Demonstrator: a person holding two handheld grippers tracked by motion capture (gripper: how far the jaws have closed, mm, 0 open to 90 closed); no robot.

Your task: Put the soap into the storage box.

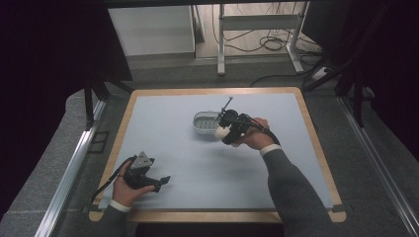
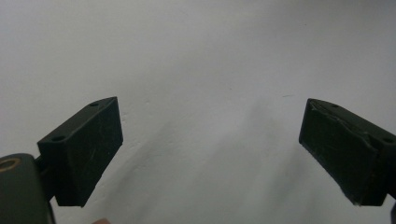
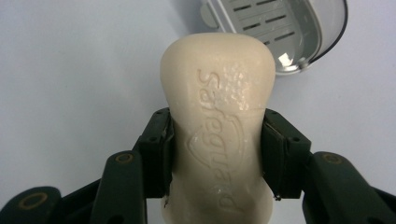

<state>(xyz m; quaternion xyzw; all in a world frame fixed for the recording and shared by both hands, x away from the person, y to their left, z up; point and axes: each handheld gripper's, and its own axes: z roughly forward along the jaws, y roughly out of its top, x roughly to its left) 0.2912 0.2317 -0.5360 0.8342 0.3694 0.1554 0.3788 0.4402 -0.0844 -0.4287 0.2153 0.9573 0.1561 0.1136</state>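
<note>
Most of your pale blue table mat (image 1: 197, 168) lies bare, so both hands have open room across its middle and far corners. One obstacle: a small grey slotted soap dish (image 1: 203, 122) near the centre, just beside your right gripper (image 1: 223, 132) and its cream soap bar (image 3: 219, 121).

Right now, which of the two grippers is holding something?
The right gripper: it clamps a cream soap bar beside the soap dish. The left gripper is open.
</note>
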